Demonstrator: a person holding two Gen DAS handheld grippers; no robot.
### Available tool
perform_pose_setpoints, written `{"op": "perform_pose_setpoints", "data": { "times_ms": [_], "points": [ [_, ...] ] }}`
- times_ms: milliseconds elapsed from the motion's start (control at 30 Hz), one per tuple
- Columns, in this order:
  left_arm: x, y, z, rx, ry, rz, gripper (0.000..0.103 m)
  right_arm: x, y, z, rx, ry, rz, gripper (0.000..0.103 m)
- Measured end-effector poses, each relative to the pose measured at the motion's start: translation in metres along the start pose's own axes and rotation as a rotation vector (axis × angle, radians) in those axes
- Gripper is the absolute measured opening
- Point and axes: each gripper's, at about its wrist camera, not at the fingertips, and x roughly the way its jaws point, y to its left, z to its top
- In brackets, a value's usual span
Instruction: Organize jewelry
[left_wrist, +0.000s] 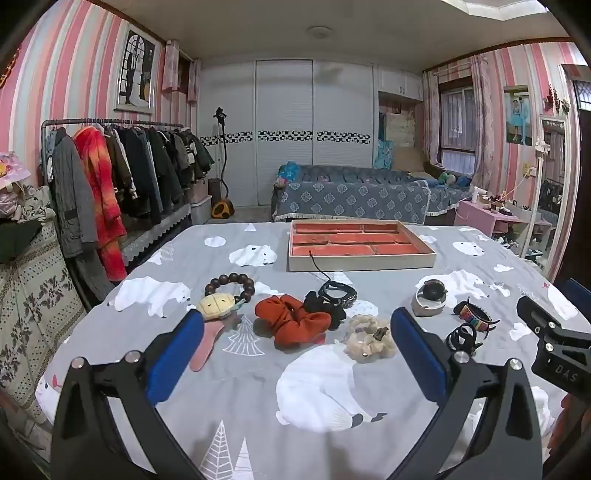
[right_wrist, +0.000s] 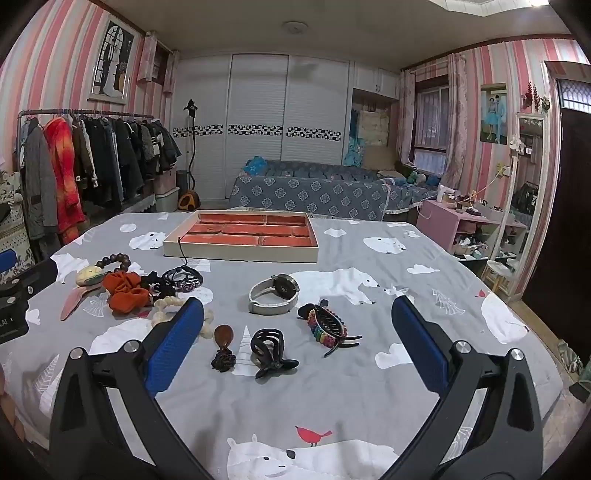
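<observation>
Red-lined tray (left_wrist: 361, 258) holds only a black cord's end, while beads (left_wrist: 232, 282), scrunchies (left_wrist: 291, 319), watch (right_wrist: 274, 293) and clips (right_wrist: 330, 326) lie before it, so with both my claws (left_wrist: 297, 341) (right_wrist: 297, 339) wide open and empty, I judge sorting barely begun.

Cloth scrunchie (left_wrist: 291, 320), wood beads (left_wrist: 232, 282)

Both wrist cameras sit low above the grey polar-bear-print bedsheet (left_wrist: 258, 387), looking forward between their own blue-padded fingers toward the far white louvred wardrobe (left_wrist: 284, 136). The left view stands nearer the rust-orange fabric scrunchie (left_wrist: 291, 321); the right view, further right, stands nearer the black plastic claw clip (right_wrist: 269, 350). Both share the beige compartmented tray with orange lining (right_wrist: 240, 254), at middle distance.
</observation>
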Motion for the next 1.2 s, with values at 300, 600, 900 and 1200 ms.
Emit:
{"op": "perform_pose_setpoints", "data": {
  "times_ms": [300, 600, 900, 1200],
  "points": [
    [-0.0001, 0.0002, 0.0000, -0.003, -0.001, -0.003, 0.099, 0.0023, -0.0034, -0.0028, 0.001, 0.005, 0.003, 0.099],
    [-0.0019, 0.0019, -0.0001, -0.002, -0.001, 0.001, 0.099, 0.0040, 0.0014, -0.0017, -0.003, 0.003, 0.000, 0.099],
    [0.0038, 0.0012, -0.0046, 0.001, -0.002, 0.007, 0.099, 0.0068, 0.0031, -0.0029, -0.005, 0.005, 0.001, 0.099],
    [0.0033, 0.0023, -0.0039, 0.004, -0.004, 0.011, 0.099, 0.0071, 0.0040, 0.0001, -0.009, 0.002, -0.001, 0.099]
  ]
}}
